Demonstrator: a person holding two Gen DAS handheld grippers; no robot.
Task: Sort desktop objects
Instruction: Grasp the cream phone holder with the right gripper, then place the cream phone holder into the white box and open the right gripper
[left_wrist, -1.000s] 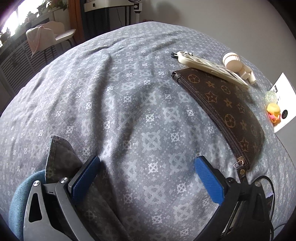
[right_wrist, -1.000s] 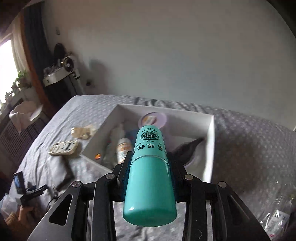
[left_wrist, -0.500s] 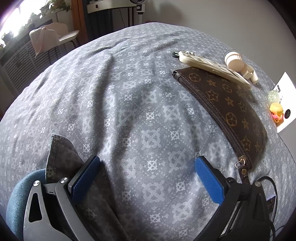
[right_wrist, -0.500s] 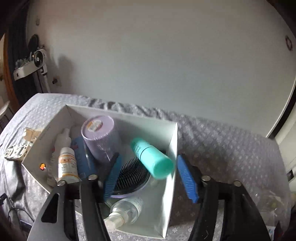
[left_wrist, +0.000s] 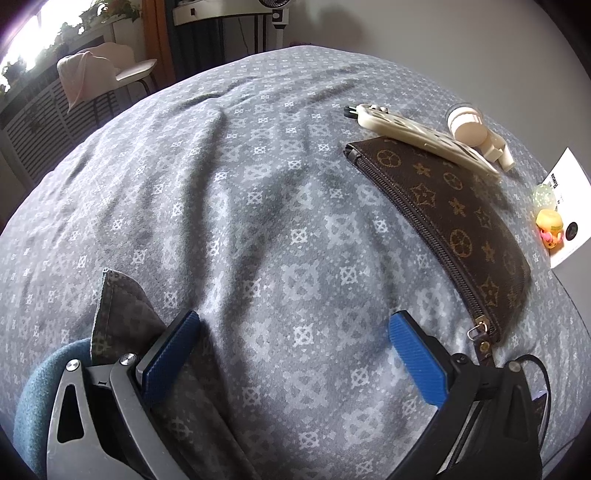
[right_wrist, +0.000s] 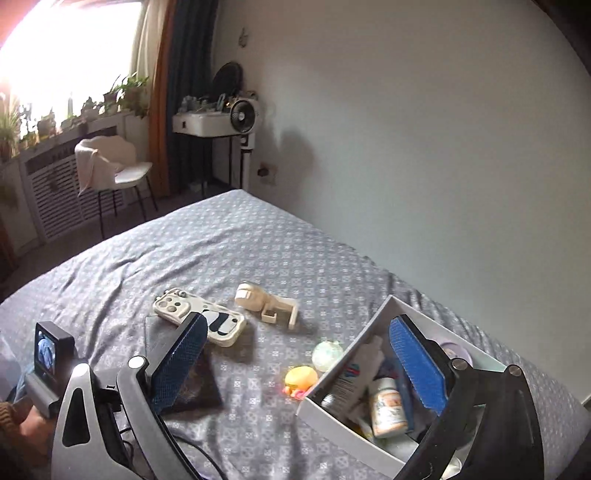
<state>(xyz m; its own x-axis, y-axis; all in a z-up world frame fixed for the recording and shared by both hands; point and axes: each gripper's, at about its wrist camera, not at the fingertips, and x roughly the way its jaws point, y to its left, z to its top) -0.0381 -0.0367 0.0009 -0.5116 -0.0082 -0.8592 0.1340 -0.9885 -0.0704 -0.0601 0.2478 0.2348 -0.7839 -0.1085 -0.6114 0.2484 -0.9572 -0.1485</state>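
A: How is the right claw (right_wrist: 295, 369) set?
B: Its jaws are opening; nothing is held between them. The white box (right_wrist: 343, 413) of bottles is seen under its right finger, the yellow toy (right_wrist: 301, 377) just left of that box.

A: And the left claw (left_wrist: 293, 354)?
B: It is held wide apart over the bed (left_wrist: 240, 192), empty. The brown pouch (left_wrist: 454, 225) is found ahead to its right, the phone case (left_wrist: 417, 136) beyond it.

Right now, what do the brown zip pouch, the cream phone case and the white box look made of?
Brown zip pouch: looks like coated canvas or faux leather, matte, with a printed tan monogram and a metal zipper pull.
Cream phone case: probably moulded plastic or silicone, smooth with a soft sheen and rounded camera cutouts.
White box: likely cardboard, with thin flat matte walls.
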